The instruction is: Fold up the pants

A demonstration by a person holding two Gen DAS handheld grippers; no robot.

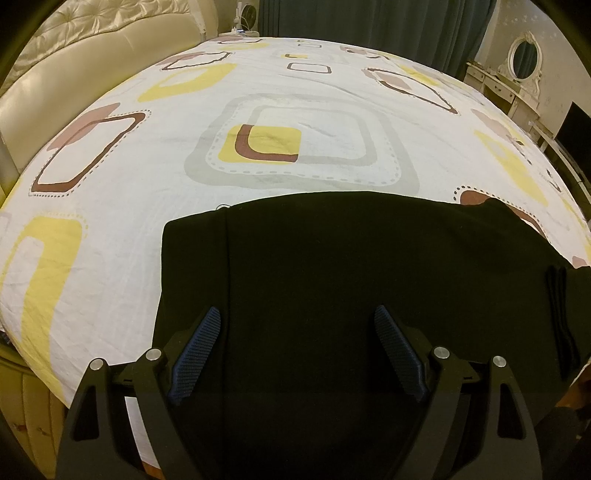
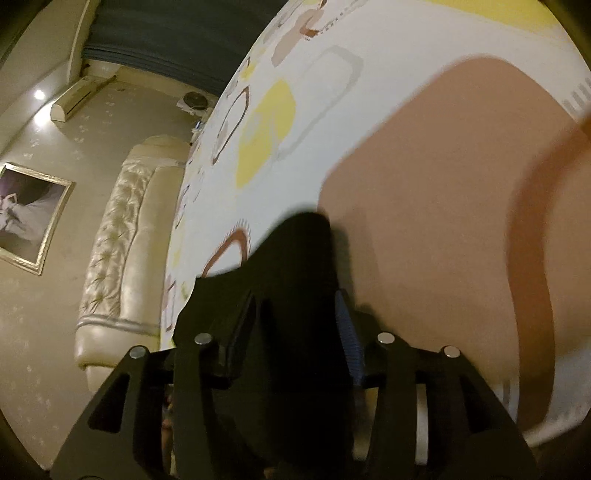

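Black pants lie flat on the near part of the bed, with a lengthwise fold line at their left and a ribbed band at the right. My left gripper is open above the near part of the pants, its blue-padded fingers wide apart and holding nothing. In the tilted, blurred right wrist view my right gripper is shut on a bunch of the black pants, lifted close over the sheet.
The bed wears a white sheet with yellow, brown and grey squares. A cream tufted headboard stands at the left, dark curtains behind, a white dresser with oval mirror at the right.
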